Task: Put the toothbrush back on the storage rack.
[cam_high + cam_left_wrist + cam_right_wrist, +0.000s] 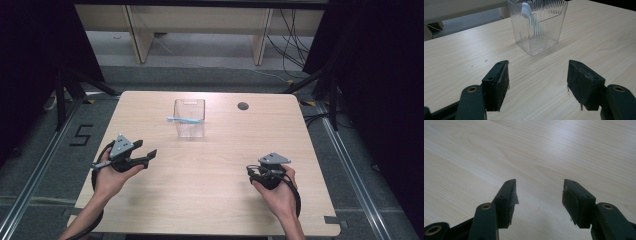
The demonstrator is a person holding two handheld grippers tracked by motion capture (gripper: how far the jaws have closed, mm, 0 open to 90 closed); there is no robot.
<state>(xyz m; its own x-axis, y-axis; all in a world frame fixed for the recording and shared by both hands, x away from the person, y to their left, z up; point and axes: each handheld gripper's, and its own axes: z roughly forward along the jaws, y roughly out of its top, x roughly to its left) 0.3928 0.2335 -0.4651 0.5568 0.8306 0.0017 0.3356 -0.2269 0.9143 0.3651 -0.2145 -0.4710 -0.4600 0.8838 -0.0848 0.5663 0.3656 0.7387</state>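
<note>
Now both jaws gape: left gripper (537, 82) should go slowly toward the clear tub (537, 25); right gripper (539, 202) holds nothing.

Toothbrush (184, 119) in container (190, 129), mid-table (210, 200).

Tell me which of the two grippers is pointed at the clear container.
The left gripper: its open jaws face the clear container holding a light-blue utensil. The right gripper faces bare table.
</note>
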